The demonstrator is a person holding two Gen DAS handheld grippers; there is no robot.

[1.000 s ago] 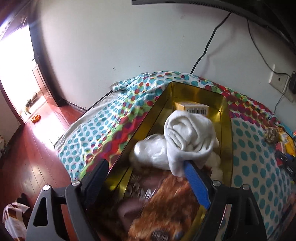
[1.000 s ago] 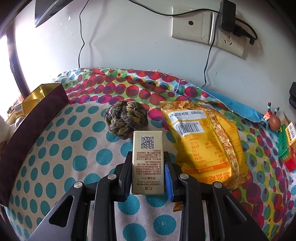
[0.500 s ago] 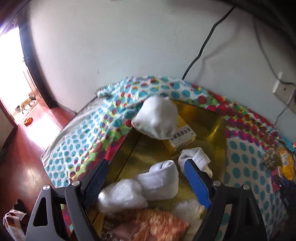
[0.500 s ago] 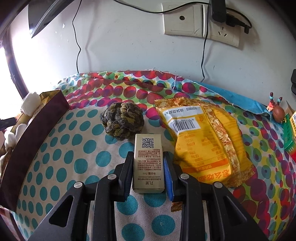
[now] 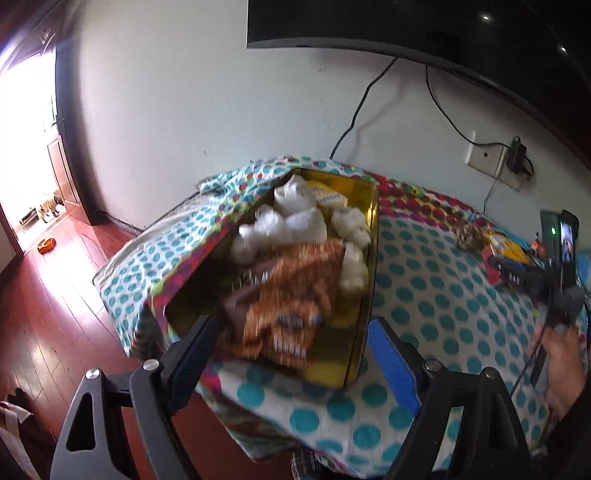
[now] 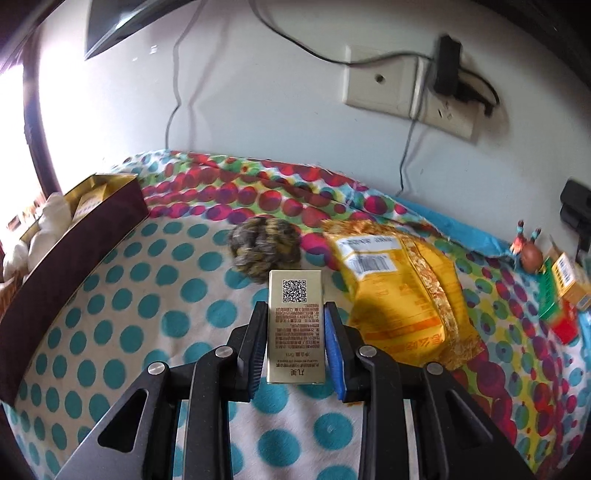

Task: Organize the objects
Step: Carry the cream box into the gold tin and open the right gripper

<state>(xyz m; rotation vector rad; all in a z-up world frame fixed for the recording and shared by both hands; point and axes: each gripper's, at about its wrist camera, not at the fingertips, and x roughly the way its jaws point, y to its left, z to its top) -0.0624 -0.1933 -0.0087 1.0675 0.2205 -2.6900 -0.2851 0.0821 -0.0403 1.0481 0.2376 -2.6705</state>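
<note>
My right gripper [image 6: 295,332] is shut on a small gold box [image 6: 296,325] with a QR code, held just above the dotted cloth. Beyond it lie a woven rope ball [image 6: 264,247] and a yellow snack bag [image 6: 399,295]. The gold tin box [image 5: 364,258] sits at the table's left end and holds white rolled socks [image 5: 295,218], a yellow carton [image 5: 330,197] and a blurred orange furry toy [image 5: 295,295]. My left gripper [image 5: 291,347] stands open and empty in front of the tin's near end. In the right wrist view the tin [image 6: 81,240] is at far left.
Polka-dot cloth [image 6: 147,295] covers the table; its left edge drops to a wooden floor [image 5: 48,314]. A small figurine [image 6: 528,251] and green and orange cartons [image 6: 561,288] sit at far right. A wall socket with a plug [image 6: 417,96] and a dark screen [image 5: 406,33] are on the wall.
The left gripper has drawn back from over the tin to its near end, empty; the white socks now lie in the tin. The right gripper keeps its hold on the gold box, barely moved.
</note>
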